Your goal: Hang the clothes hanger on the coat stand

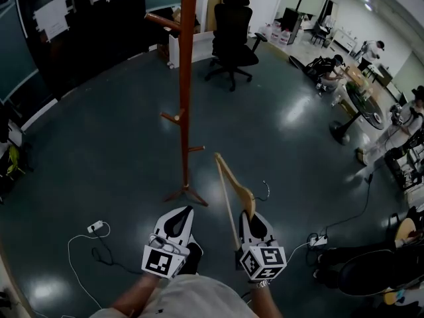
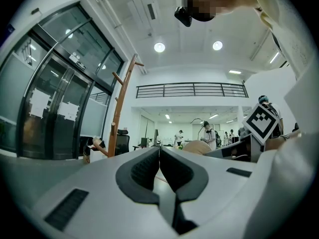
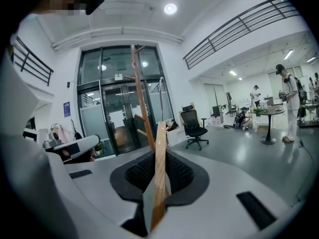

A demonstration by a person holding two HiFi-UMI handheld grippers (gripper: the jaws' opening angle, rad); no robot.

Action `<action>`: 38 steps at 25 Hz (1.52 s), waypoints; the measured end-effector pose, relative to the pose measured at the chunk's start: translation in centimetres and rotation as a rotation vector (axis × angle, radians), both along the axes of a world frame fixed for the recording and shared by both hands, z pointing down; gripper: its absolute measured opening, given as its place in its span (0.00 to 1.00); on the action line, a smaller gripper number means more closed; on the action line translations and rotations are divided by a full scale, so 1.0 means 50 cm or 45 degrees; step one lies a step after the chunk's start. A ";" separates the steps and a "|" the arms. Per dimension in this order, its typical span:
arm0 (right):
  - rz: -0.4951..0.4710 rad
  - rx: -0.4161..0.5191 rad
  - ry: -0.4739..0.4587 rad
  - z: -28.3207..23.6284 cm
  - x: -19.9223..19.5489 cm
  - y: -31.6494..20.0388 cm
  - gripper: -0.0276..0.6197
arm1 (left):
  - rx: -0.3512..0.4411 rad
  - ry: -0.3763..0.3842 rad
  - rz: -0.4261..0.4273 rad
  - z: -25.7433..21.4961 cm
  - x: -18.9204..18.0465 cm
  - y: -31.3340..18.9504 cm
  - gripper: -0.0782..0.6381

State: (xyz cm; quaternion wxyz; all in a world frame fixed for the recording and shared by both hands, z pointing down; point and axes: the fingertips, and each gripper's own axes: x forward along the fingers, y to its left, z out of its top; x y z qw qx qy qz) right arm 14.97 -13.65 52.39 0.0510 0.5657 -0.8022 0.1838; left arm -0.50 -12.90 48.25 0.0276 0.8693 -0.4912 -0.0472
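Over the dark floor point(image 1: 99, 144), short of the foot of the coat stand point(image 1: 186, 78), the clothes hanger point(image 1: 232, 174) is carried in the right gripper point(image 1: 247, 216). Its jaws are clenched on the wooden frame, close to where the metal hook point(image 1: 265, 191) rises. The grip is judged to be taken there so that the hook is left free and can be steered onto a peg point(image 1: 173, 117). The left gripper point(image 1: 180, 214) is held alongside, jaws pressed together on nothing, presumably because one grip is enough for so light a thing. The stand is seen upright ahead, well apart from the hook. The hanger is of pale, glossy wood, with a curved shoulder, a straight lower bar and a thin wire hook. It is held tilted, one end pointed toward the stand.
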 end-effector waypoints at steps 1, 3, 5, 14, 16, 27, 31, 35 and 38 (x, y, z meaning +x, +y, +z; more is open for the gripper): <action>-0.001 0.008 -0.004 -0.007 -0.002 -0.024 0.15 | -0.012 -0.027 0.007 0.005 0.000 -0.019 0.13; -0.007 0.025 -0.007 -0.020 -0.004 -0.072 0.15 | -0.008 -0.029 0.006 0.002 0.001 -0.063 0.13; -0.018 0.034 -0.004 -0.032 -0.009 -0.120 0.15 | 0.033 0.028 -0.012 -0.021 0.002 -0.114 0.13; -0.008 0.077 0.001 -0.091 -0.023 -0.338 0.15 | 0.102 0.045 -0.018 -0.074 -0.008 -0.308 0.13; -0.007 0.109 0.004 -0.112 -0.029 -0.382 0.15 | 0.116 0.047 -0.026 -0.082 -0.014 -0.341 0.13; 0.041 0.135 0.072 -0.192 -0.038 -0.542 0.15 | 0.115 -0.042 -0.051 -0.114 -0.051 -0.434 0.13; 0.017 0.189 0.106 -0.258 -0.051 -0.578 0.15 | 0.144 -0.057 -0.079 -0.141 -0.066 -0.439 0.13; -0.046 0.292 0.147 -0.354 -0.078 -0.620 0.15 | 0.170 -0.068 -0.106 -0.166 -0.080 -0.455 0.13; -0.098 0.353 0.229 -0.413 -0.089 -0.647 0.15 | 0.185 -0.060 -0.123 -0.186 -0.076 -0.459 0.13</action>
